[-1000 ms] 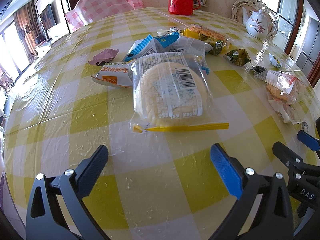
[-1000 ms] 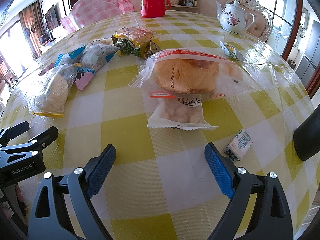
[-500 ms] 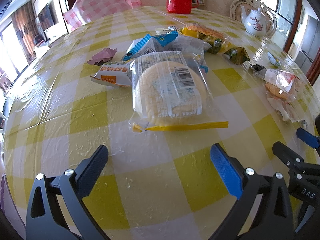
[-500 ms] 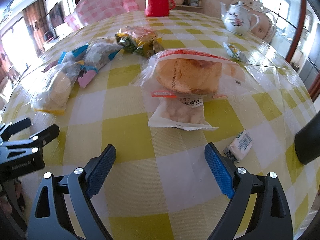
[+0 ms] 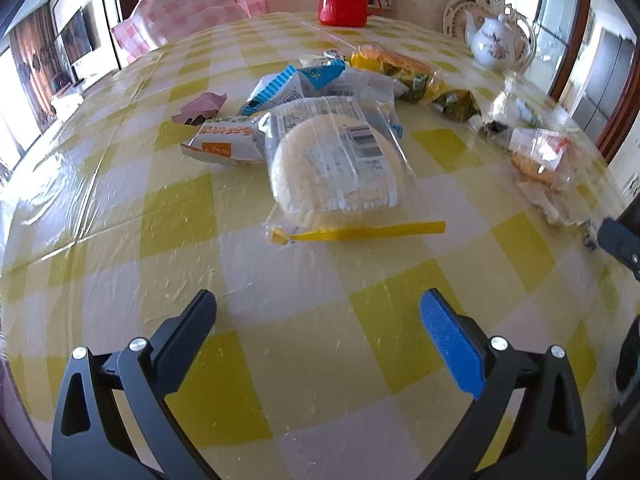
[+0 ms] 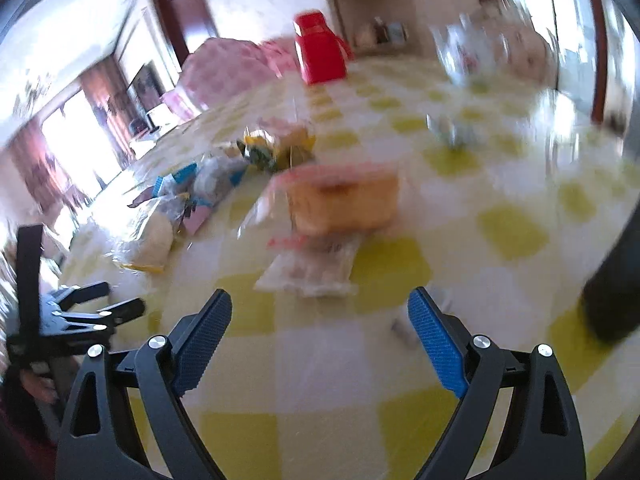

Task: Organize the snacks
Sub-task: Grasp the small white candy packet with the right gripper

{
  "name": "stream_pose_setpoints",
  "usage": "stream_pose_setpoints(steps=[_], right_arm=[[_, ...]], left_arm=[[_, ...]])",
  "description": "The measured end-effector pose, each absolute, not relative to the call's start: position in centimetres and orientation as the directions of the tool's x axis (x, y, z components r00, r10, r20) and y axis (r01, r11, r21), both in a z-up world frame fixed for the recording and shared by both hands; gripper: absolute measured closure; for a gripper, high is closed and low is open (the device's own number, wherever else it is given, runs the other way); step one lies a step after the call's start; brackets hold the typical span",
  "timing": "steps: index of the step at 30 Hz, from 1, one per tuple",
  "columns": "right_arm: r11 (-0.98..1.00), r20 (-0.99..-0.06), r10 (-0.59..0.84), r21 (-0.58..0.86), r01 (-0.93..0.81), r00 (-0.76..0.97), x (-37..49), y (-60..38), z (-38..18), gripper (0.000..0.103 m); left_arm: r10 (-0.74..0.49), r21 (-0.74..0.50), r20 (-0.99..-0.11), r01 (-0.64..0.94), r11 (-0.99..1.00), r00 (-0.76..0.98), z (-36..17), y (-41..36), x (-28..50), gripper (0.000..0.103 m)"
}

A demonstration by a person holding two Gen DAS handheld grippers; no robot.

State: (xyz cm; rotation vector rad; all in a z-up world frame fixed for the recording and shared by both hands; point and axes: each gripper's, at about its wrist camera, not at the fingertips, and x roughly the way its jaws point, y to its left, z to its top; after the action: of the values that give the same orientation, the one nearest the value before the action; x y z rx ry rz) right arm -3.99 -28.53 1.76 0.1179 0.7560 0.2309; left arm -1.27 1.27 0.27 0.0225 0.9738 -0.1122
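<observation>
Each hand-held gripper (left (image 5: 318, 314), right (image 6: 320, 312)) gapes wide, holding nothing.

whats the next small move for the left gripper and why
Probably ease the left gripper forward to the yellow sealed edge of the round cake packet. The jaws stand open and empty over the checked tablecloth, the packet is the nearest snack straight ahead, and that flat strip faces the fingers. The right gripper is also open, but its view is blurred.
</observation>
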Motion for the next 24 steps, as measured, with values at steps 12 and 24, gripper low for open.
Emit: stream_pose_setpoints(steps=[12, 24], right_arm=[[0.972, -0.731, 0.158, -0.002, -0.233, 0.664, -5.0, -31.5, 0.8, 0.017], [0.952, -0.808, 0.194, 0.020, -0.304, 0.556, -0.5, -31.2, -2.0, 0.042]], left_arm=[[-0.162, -0.142, -0.794, 0.081, 0.987, 0.587, 0.8, 2.5, -1.7, 0.001], [-0.207, -0.194, -0.777, 0.088, 0.977, 0.595, 0.9, 3.4, -2.3, 0.001]])
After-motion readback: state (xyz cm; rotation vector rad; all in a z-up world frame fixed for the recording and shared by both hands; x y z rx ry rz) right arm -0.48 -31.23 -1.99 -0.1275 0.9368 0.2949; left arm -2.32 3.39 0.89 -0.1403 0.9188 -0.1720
